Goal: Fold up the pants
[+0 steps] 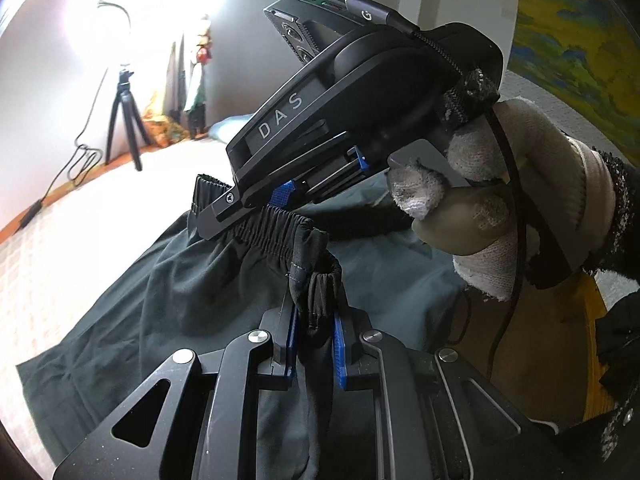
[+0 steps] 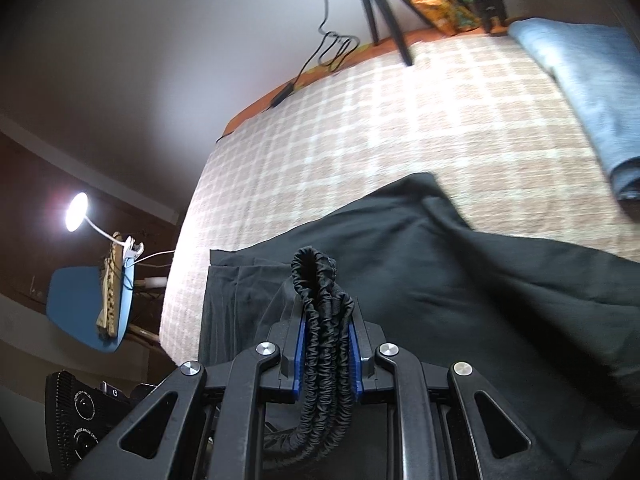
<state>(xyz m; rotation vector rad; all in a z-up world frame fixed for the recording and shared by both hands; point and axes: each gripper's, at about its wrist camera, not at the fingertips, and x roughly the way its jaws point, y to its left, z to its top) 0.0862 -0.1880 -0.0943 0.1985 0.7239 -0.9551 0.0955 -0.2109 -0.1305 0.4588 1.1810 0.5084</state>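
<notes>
We see a broad bed (image 2: 400, 128) covered in a woven beige-and-white checked cloth, and across its near side lie the dark pants (image 2: 460, 288), a thin, smooth, matte fabric spread in soft folds with one straight hemmed edge at the left. A folded piece of blue denim (image 2: 592, 92) lies at the bed's far right, well apart from the pants. A black tripod (image 2: 380, 4) stands at the far edge, with a cable trailing beside it. Off the bed to the left, a small lamp (image 2: 76, 210) glows on a thin white neck. The pants' waistband (image 1: 276, 224) is black, tightly gathered elastic, ribbed like a cord. The right gripper (image 2: 327, 344) has its blue-padded fingers drawn nearly together on a doubled loop of that waistband, which bulges above the tips. In the left wrist view the same gripper, held by a white knit glove (image 1: 500, 208), bites the band from above. The left gripper (image 1: 316, 344) pinches a bunched corner of the waistband between its narrow blue pads, seemingly at the side seam, though the fabric is too crumpled to be sure.
</notes>
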